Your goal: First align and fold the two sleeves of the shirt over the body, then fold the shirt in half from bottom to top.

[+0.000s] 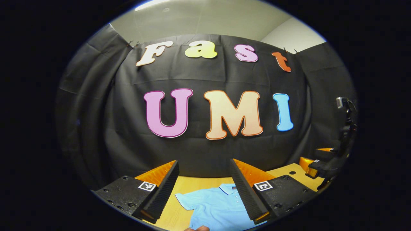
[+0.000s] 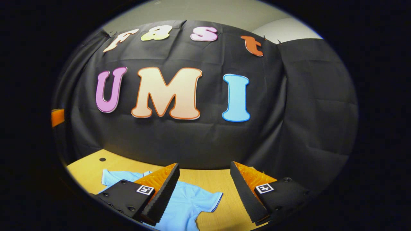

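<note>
Light-blue shirt (image 1: 218,208) lies flat on the wooden table (image 1: 192,184), collar twd the booth's back wall, hem twd the person, so its long axis runs near-to-far w/ sleeves out to either side; neither sleeve folded yet, so the task looks to be at its very start. Left gripper (image 1: 204,189) hangs above the table, fingers spread wide and holding nothing; in left gripper view the shirt sits below and just ahead between them, one short sleeve (image 1: 184,200) spread toward the left finger, collar and button placket by the right finger. Right gripper (image 2: 204,189) also released, fingers apart, nothing between them but air; in right gripper view the shirt (image 2: 183,202) lies low and left of centre, its near sleeve (image 2: 210,199) in the gap between the fingers, far sleeve (image 2: 110,176) past the left finger. The right gripper also shows far off at the right edge of left gripper view (image 1: 321,166), well apart from the shirt. Each gripper seems nearer to its own-side sleeve, tho fisheye bend makes the height above the cloth hard to judge. Next move prob needs each to drop to its sleeve tip and carry it inward across the body. A bit of a hand (image 1: 197,228) peeks at the bottom edge of left gripper view.
</note>
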The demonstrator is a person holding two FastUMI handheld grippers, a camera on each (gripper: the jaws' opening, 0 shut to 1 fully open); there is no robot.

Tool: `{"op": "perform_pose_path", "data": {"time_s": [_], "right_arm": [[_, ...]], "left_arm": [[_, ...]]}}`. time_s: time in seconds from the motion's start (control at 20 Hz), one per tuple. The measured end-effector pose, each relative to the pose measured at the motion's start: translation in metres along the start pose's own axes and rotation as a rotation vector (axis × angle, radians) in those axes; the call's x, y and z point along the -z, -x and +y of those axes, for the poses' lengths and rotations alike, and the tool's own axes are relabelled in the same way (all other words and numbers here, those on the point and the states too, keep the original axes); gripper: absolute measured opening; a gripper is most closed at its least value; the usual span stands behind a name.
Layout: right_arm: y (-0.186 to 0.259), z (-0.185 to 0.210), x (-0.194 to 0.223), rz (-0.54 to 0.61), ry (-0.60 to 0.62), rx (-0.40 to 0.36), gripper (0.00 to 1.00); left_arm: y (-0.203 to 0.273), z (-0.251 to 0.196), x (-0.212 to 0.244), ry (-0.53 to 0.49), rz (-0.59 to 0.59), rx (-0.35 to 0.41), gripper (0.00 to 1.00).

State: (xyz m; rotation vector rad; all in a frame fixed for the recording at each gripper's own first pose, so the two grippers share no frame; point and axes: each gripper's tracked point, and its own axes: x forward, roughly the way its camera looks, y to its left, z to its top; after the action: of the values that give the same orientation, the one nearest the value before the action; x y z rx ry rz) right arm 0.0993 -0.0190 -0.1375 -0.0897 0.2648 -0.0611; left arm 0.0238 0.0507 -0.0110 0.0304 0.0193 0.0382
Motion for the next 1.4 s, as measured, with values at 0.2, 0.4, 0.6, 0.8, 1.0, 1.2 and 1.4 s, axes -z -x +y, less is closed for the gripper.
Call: {"op": "perform_pose_path", "data": {"time_s": [0.2, 0.4, 0.6, 0.8, 1.0, 1.2, 1.4], "right_arm": [[-0.037, -0.003, 0.045, 0.114, 0.002, 0.024, 0.99], [-0.069, -0.006, 0.091, 0.216, -0.048, 0.048, 0.99], [-0.096, -0.013, 0.146, 0.323, -0.029, 0.084, 1.0], [-0.112, -0.007, 0.197, 0.437, -0.038, 0.093, 0.99], [-0.116, -0.013, 0.233, 0.532, -0.046, 0.118, 0.99], [-0.119, -0.021, 0.261, 0.608, -0.082, 0.144, 0.99], [-0.114, -0.019, 0.28, 0.679, -0.148, 0.146, 0.99]], "left_arm": [[-0.007, 0.018, 0.009, -0.003, 0.022, -0.027, 0.95], [-0.019, 0.029, 0.019, -0.017, 0.044, -0.04, 0.94], [-0.028, 0.03, 0.026, -0.017, 0.06, -0.03, 0.94], [-0.034, 0.037, 0.032, -0.028, 0.077, -0.034, 0.94], [-0.039, 0.041, 0.041, -0.022, 0.095, -0.042, 0.94], [-0.043, 0.044, 0.052, -0.009, 0.119, -0.051, 0.95], [-0.047, 0.046, 0.061, -0.01, 0.141, -0.056, 0.95]]}}
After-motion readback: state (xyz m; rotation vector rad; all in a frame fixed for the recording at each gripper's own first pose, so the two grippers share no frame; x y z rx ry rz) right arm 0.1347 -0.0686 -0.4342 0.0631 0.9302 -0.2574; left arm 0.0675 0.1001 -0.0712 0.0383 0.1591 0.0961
